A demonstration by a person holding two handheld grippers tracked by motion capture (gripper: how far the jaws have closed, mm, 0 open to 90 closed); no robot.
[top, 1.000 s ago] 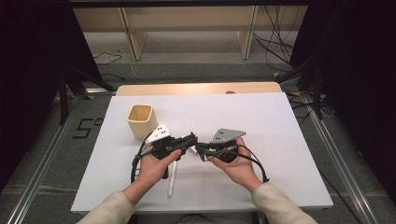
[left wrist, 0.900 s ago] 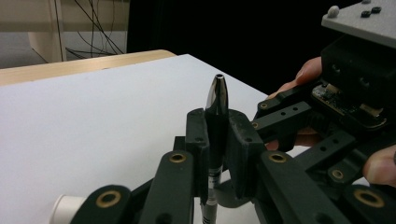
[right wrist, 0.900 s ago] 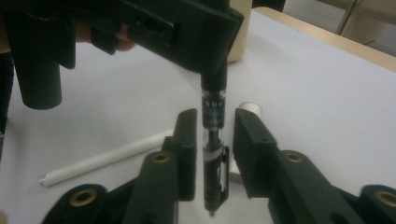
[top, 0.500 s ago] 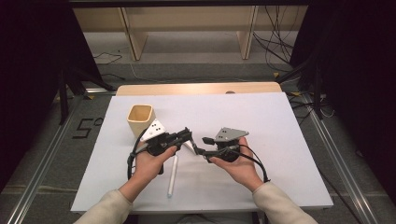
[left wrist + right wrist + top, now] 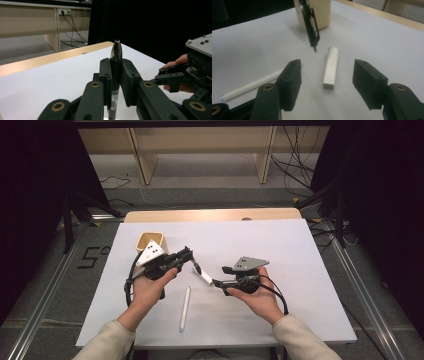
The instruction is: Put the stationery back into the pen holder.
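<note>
Fingers of the left gripper (image 5: 116,75) clamp a black pen with a silver tip (image 5: 116,53), held above the white table (image 5: 300,250); the right gripper (image 5: 327,82) has just been opening, a white pen cap (image 5: 331,68) lying loose between its jaws

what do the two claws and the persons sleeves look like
Both claws, left and right, are black plastic with brass-coloured pivot rivets and blocky jaws. Each carries a grey three-cornered plate with dark dots and trails a black cable. The sleeves are cream-coloured.
</note>
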